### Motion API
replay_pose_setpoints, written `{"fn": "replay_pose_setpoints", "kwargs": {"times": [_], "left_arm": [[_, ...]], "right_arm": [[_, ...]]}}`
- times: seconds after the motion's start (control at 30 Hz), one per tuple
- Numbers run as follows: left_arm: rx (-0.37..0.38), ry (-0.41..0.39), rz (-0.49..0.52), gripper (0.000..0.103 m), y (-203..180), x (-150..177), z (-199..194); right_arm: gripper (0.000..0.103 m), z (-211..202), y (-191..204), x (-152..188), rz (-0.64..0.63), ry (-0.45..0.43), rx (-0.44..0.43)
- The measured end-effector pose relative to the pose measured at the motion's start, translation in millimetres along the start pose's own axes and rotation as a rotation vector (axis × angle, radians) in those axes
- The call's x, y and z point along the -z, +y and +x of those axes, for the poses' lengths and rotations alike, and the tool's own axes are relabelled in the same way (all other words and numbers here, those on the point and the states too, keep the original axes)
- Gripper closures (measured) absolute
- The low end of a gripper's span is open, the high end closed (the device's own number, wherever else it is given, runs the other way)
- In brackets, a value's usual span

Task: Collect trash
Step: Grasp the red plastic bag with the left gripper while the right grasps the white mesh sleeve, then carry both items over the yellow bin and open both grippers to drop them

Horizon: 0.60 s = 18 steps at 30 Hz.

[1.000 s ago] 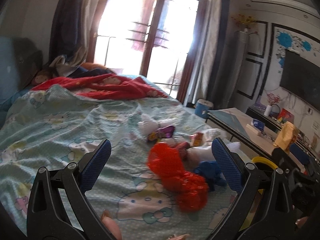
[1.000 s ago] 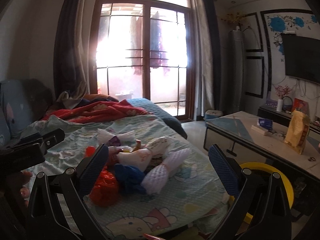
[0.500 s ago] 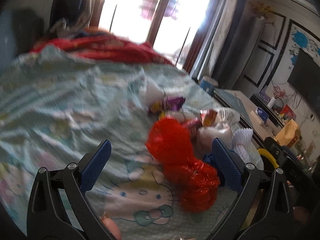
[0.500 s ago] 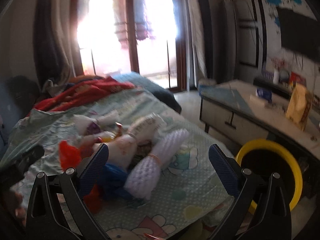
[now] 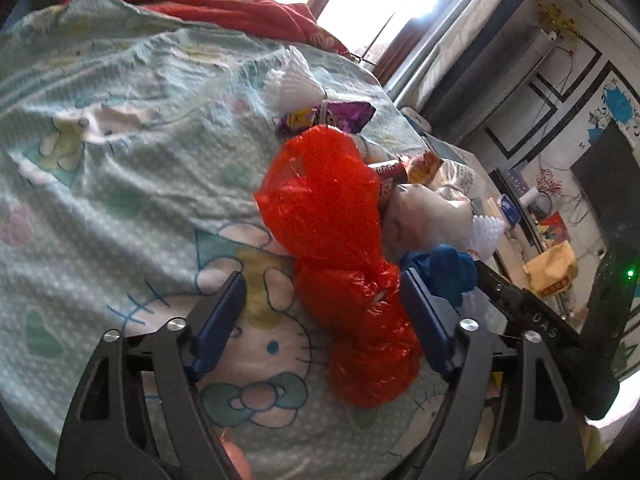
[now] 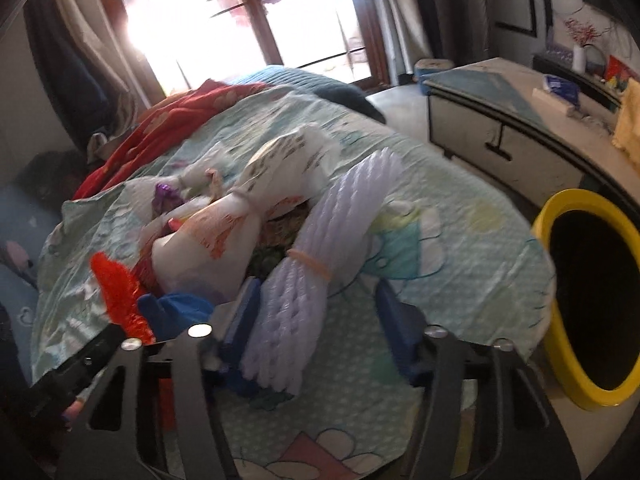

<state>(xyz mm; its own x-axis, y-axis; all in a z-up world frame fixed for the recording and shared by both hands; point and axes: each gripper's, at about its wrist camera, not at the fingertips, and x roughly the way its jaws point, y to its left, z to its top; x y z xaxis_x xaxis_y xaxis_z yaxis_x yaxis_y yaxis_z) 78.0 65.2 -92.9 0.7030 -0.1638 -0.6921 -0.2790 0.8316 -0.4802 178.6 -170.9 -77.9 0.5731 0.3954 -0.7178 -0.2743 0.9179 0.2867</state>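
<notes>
Both grippers have dropped toward the trash pile. The left gripper [image 5: 320, 312], closing, straddles the red bag [image 5: 336, 248] lying lengthwise at frame centre. The right gripper [image 6: 316, 320], closing, straddles the foam roll [image 6: 316, 264], untouched.

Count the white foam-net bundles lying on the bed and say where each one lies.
2. One foam-net bundle lies between the right gripper's closing jaws; another lies at the pile's far end, by the purple wrapper. Others may be hidden.
</notes>
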Motion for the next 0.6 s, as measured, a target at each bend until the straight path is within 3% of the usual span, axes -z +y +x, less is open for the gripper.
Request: {"fn": "replay_pose_setpoints", "kwargs": {"times": [0.07,0.2,0.23,0.33,0.6], "left_arm": [[0.02,0.01,-0.004,0.04,0,1,-1],[0.053,0.038,0.005,0.054,-2,4,-2],[0.066,0.043,0.009,0.062,-2,5,-1],[0.095,0.056,0.029,0.071,-8,7,-2],[0.116,0.02,0.064,0.086,-11,6,-18]], "right_arm": [[0.073,-2,2,2,-0.005,0.004,-0.024],[0.084,-10,1,3,-0.004,-0.006,-0.05],[0.085,-14,-1,3,0.001,-0.012,-0.053],[0.087,-23,-5,5,0.007,-0.029,-0.062],[0.088,-44,-14,6,0.009,-0.086,-0.046]]}}
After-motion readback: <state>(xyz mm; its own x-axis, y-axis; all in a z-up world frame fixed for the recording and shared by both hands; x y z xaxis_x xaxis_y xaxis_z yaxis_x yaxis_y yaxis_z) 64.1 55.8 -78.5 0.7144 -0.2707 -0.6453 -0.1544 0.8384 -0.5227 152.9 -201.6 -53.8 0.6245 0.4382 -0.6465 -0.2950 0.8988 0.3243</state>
